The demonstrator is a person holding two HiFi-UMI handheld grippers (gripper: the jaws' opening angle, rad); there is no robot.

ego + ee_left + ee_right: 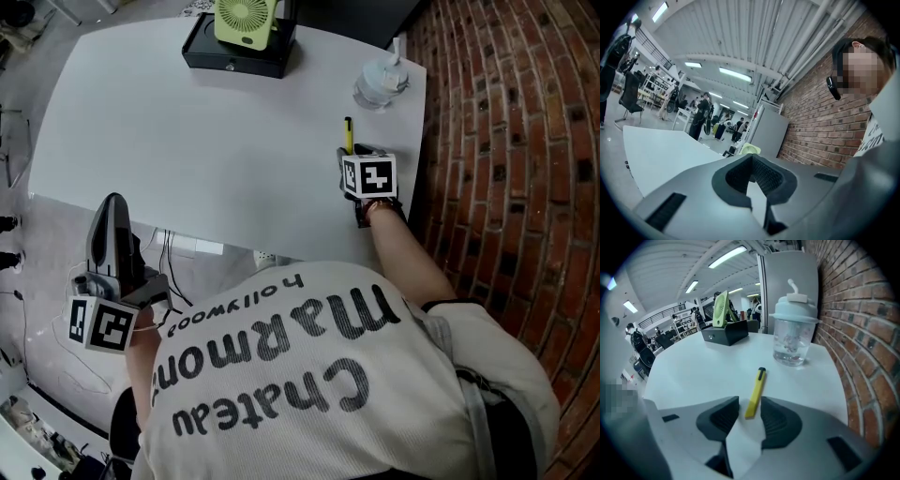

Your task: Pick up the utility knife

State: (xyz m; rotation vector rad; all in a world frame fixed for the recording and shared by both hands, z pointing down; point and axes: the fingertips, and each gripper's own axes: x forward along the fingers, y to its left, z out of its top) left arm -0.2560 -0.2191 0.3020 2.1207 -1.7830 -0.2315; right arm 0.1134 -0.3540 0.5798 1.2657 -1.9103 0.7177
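The yellow utility knife [755, 392] with a black tip lies on the white table [206, 141] near its right edge, pointing away from me; the head view shows the knife [348, 134] just beyond the marker cube. My right gripper [749, 413] slants down over it, jaws open, and the knife's near end lies between the dark pads [719, 418] without touching them. In the head view the right gripper [352, 152] is mostly covered by its cube. My left gripper [113, 202] hangs off the table's near left edge, its jaws together and empty, as the left gripper [751, 157] view also shows.
A clear lidded cup [793, 333] stands beyond the knife, near the brick wall [506, 141]. A black box [239, 52] with a green fan [246, 19] sits at the table's far side. Cables hang below the near edge.
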